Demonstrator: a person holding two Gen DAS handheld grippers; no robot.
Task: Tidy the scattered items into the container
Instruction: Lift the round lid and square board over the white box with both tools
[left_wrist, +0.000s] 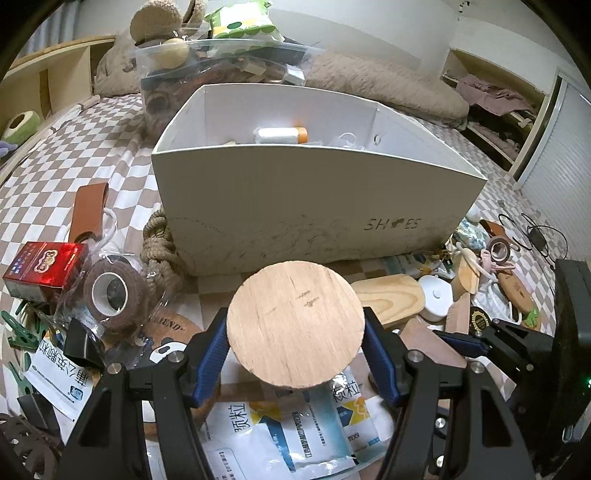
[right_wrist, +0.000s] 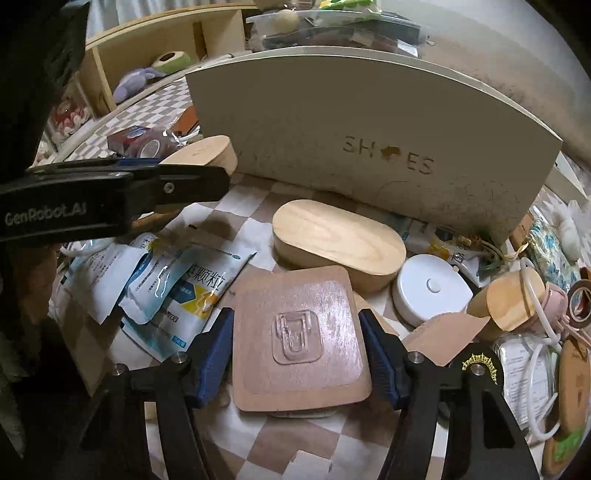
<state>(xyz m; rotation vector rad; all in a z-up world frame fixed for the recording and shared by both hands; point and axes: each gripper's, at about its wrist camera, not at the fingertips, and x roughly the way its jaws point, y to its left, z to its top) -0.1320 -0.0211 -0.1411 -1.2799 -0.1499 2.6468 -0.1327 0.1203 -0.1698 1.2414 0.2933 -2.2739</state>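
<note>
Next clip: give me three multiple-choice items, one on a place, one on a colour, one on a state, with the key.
1. Where does the oval wooden box lie?
A. inside the shoe box
B. in front of the shoe box
C. on the shelf

2. What colour is the round puck light?
A. white
B. red
C. green

3. What sits between the left gripper pads?
A. nothing
B. a tape roll
C. a round wooden lid

Key: B, it lies on the checked cloth before the lettered wall; A, its top is plain white; C, the blue pads flank the disc.
</note>
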